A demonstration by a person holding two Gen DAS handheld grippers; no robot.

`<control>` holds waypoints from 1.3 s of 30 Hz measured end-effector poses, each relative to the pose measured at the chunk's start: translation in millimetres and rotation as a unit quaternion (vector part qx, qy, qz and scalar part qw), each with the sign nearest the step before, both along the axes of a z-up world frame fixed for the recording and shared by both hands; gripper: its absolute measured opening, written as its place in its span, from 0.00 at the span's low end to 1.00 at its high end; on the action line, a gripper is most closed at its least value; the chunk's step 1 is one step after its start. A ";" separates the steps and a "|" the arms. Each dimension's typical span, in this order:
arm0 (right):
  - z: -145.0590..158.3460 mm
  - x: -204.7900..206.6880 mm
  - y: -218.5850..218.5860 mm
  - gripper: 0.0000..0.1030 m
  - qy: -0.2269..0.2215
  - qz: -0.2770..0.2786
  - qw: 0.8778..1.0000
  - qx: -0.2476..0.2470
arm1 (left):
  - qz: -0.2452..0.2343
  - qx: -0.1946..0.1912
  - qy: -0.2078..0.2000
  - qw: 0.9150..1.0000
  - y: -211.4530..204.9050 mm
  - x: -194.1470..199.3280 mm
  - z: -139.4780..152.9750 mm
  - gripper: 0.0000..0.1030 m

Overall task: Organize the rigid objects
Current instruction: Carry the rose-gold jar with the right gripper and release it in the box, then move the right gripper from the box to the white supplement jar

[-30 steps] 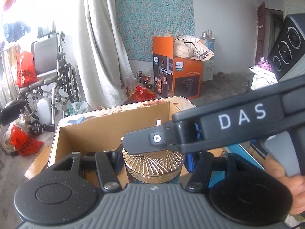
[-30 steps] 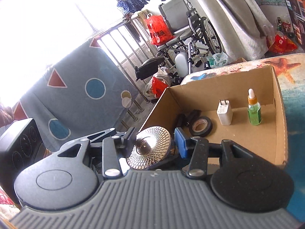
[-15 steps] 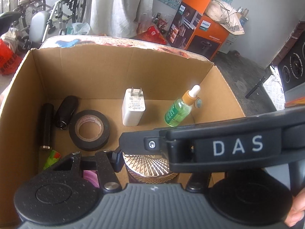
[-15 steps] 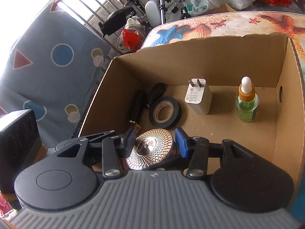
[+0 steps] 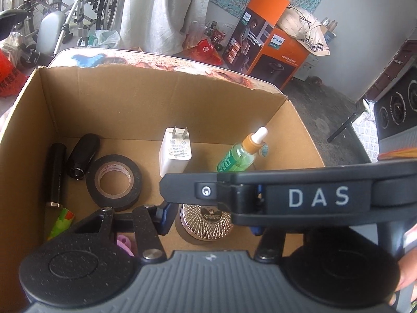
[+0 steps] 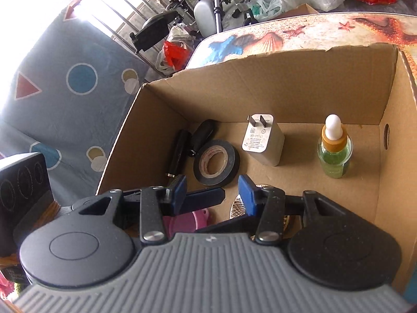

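Note:
A round jar with a ribbed gold lid (image 5: 206, 221) sits on the floor of an open cardboard box (image 5: 135, 99). My left gripper (image 5: 208, 221) is open around it, jaws apart from its sides. My right gripper (image 6: 212, 190) is open and empty above the box; its body crosses the left wrist view (image 5: 286, 195). The gold lid (image 6: 238, 210) shows just under its right finger. In the box also stand a white charger (image 6: 263, 138) and a green dropper bottle (image 6: 335, 148), and a black tape roll (image 6: 216, 161) lies flat.
Two black cylinders (image 5: 67, 161) lie by the box's left wall, with a green-red tube (image 5: 61, 223) and a pink thing (image 6: 186, 221) near the front. The box sits on a seashell-print table (image 6: 312, 31). An orange carton (image 5: 265, 44) and a wheelchair (image 5: 65, 7) stand beyond.
Both grippers came over the box and tipped down into it. The jar went down onto the box floor. Both grippers opened and let it go.

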State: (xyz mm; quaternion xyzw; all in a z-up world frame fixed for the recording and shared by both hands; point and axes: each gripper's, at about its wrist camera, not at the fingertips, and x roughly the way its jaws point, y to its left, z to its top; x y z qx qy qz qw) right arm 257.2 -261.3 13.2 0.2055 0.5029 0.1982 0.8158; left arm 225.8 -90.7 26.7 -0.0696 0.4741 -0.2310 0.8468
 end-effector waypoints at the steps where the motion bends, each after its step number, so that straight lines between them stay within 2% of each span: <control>1: 4.7 -5.9 -2.6 0.43 -0.010 -0.004 1.000 0.008 | -0.001 0.001 -0.006 1.000 0.1 -4.6 3.9 0.55; 9: 42.8 -74.2 -23.6 0.47 -0.097 -0.064 0.991 0.063 | -0.021 0.011 -0.065 0.998 3.2 -59.4 37.6 0.77; 14: 63.1 -131.9 -31.1 0.59 -0.156 -0.101 0.980 0.065 | -0.023 0.022 -0.094 0.995 14.2 -95.8 53.5 0.84; 20: 71.8 -186.3 -26.7 0.71 -0.189 -0.123 0.972 0.062 | -0.026 0.034 -0.136 0.990 29.0 -142.2 68.7 0.90; 25: 73.5 -223.0 -18.2 0.73 -0.200 -0.127 0.969 0.064 | -0.025 0.048 -0.167 0.984 41.7 -173.7 71.1 0.92; 29: 71.0 -235.1 -10.3 0.73 -0.194 -0.123 0.971 0.067 | -0.009 0.056 -0.185 0.981 57.4 -189.4 71.5 0.92; 34: 65.5 -228.2 5.6 0.73 -0.182 -0.104 0.974 0.082 | 0.019 0.074 -0.206 0.975 79.3 -202.0 68.4 0.92; 39: 55.7 -202.0 40.4 0.73 -0.158 -0.058 0.982 0.091 | 0.054 0.101 -0.205 0.972 99.0 -195.8 51.3 0.92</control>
